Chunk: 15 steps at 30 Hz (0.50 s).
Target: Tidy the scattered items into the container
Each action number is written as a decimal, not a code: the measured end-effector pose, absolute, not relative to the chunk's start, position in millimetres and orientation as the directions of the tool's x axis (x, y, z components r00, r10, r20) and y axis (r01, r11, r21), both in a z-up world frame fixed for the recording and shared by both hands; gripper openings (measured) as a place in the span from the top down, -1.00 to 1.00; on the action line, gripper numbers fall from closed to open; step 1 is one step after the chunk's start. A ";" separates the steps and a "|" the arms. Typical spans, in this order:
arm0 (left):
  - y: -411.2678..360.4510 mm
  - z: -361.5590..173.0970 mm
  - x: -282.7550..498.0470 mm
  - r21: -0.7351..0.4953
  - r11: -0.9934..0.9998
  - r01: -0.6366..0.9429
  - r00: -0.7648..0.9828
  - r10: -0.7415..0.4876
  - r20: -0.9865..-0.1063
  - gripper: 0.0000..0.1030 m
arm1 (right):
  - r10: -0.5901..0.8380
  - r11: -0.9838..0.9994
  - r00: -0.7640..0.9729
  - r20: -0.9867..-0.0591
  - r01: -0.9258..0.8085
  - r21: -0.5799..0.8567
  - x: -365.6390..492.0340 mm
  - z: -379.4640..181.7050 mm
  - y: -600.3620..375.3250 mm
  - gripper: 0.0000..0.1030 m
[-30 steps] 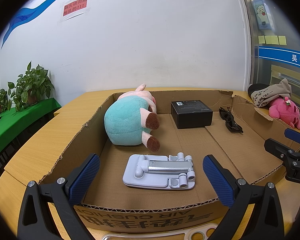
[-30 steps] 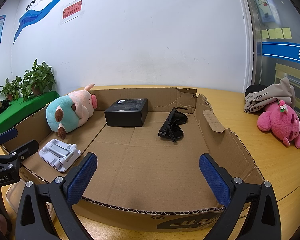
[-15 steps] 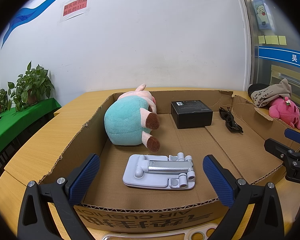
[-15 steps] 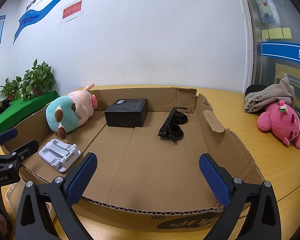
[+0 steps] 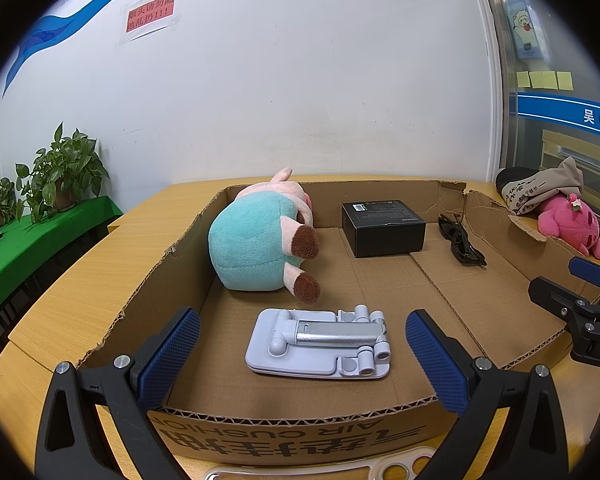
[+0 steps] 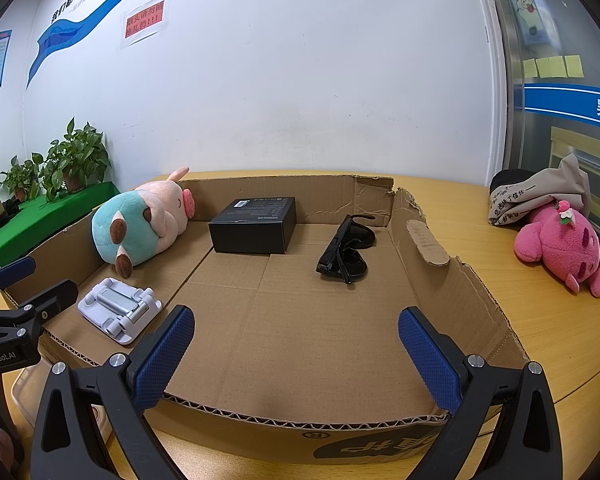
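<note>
1. The left gripper (image 5: 300, 360) hung level at the near edge of the cardboard box (image 5: 148, 280), fingers spread wide, gripping nothing.
2. The right gripper (image 6: 296, 352) hung level beside it, equally wide and empty.
3. Inside the box, left to right, lay four items: one plush pig (image 5: 260, 240), one white phone stand (image 5: 320, 344), one black box (image 5: 384, 228), one pair of sunglasses (image 5: 460, 240).
4. One pink plush (image 6: 560, 244) lay on the table (image 6: 560, 320), right of the box.
</note>
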<state>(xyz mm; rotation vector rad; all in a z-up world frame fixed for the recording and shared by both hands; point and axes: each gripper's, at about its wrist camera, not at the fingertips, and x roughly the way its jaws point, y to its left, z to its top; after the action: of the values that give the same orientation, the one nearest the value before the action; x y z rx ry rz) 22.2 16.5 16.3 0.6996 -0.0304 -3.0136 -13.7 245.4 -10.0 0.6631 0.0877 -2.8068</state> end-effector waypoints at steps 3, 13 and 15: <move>16.3 16.1 22.3 0.030 -0.999 0.042 -0.897 -0.051 -0.440 -0.99 | -0.233 -0.966 -0.863 -0.448 0.260 0.000 -13.8 -9.9 245.4 -0.99; 15.9 16.2 22.5 0.029 -0.999 0.042 -0.897 -0.051 -0.440 -0.99 | -0.233 -0.966 -0.863 -0.448 0.260 0.000 -13.0 -11.5 245.0 -0.99; 16.0 16.0 22.2 0.029 -0.999 0.042 -0.896 -0.051 -0.440 -0.99 | -0.233 -0.966 -0.863 -0.448 0.260 0.000 -14.1 -10.2 245.5 -0.99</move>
<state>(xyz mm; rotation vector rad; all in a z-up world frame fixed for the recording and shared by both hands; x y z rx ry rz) 22.2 16.0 16.0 0.7004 -0.0296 -3.0136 -14.1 245.5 -10.2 0.6633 0.0874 -2.8066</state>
